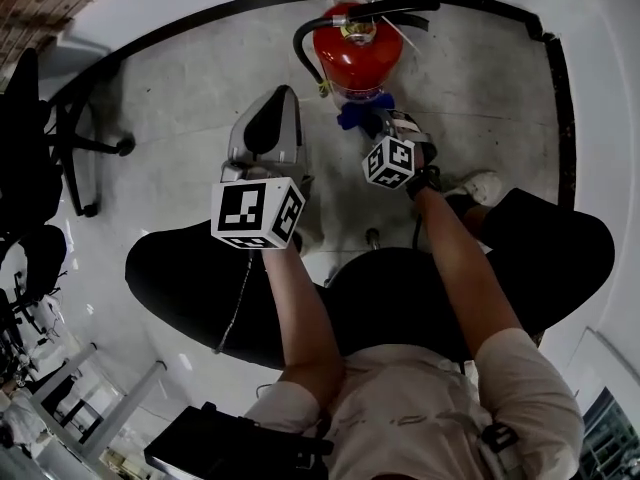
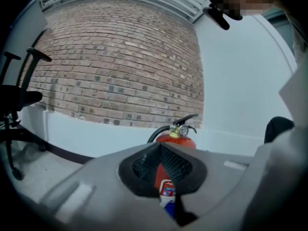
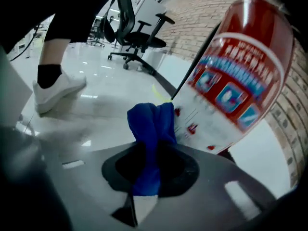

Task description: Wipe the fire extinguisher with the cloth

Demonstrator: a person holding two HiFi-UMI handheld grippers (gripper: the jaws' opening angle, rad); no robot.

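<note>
The red fire extinguisher [image 1: 356,50] stands on the floor against the white wall, its black hose and handle on top. My right gripper [image 1: 376,120] is shut on a blue cloth [image 1: 357,114] and holds it against the extinguisher's lower body. In the right gripper view the blue cloth [image 3: 153,126] sticks out from my right gripper [image 3: 151,154] and touches the white label of the extinguisher [image 3: 230,76]. My left gripper [image 1: 283,94] hovers left of the extinguisher, shut and empty. Over my left gripper [image 2: 160,150], the extinguisher [image 2: 175,137] shows straight ahead.
A black office chair [image 1: 62,136] stands at the left, and it is the far chair [image 3: 137,32] in the right gripper view. A brick wall [image 2: 120,57] rises behind. The person's white shoe [image 1: 482,186] is right of the extinguisher. A black bag [image 1: 230,450] lies behind.
</note>
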